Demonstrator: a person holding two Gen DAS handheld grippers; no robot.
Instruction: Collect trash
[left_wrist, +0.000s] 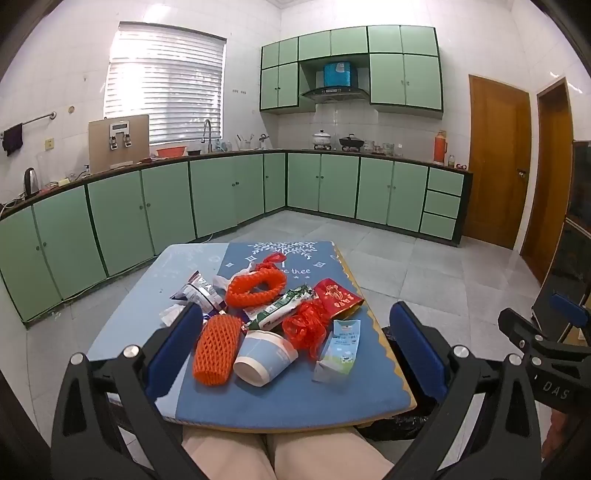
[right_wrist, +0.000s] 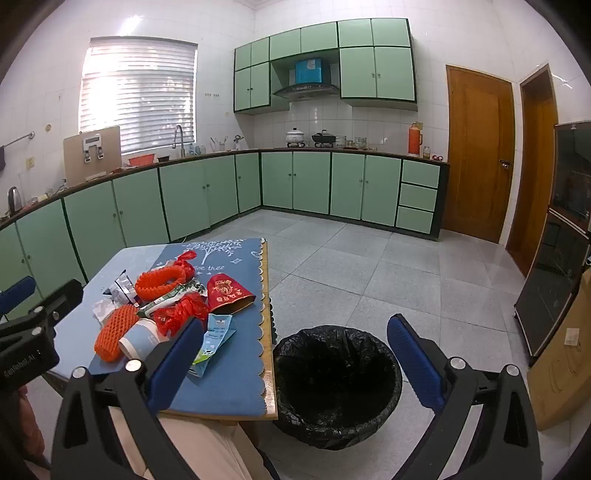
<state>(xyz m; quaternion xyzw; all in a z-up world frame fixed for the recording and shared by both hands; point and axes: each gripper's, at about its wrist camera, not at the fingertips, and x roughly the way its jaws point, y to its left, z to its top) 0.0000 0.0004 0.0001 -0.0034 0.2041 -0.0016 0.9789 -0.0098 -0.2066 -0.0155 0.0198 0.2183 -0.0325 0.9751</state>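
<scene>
A heap of trash lies on a blue mat on a small table: an orange foam net, a tipped blue paper cup, a milk carton, a red ribbon bundle, a red packet, an orange net ring and a green-white wrapper. My left gripper is open and empty, above the table's near edge. My right gripper is open and empty, over the gap between the table and a black-lined bin. The trash also shows in the right wrist view.
The bin stands on the tiled floor right of the table. Green cabinets run along the far walls. A wooden door and a dark cabinet are at the right. The person's legs are under the table's near edge.
</scene>
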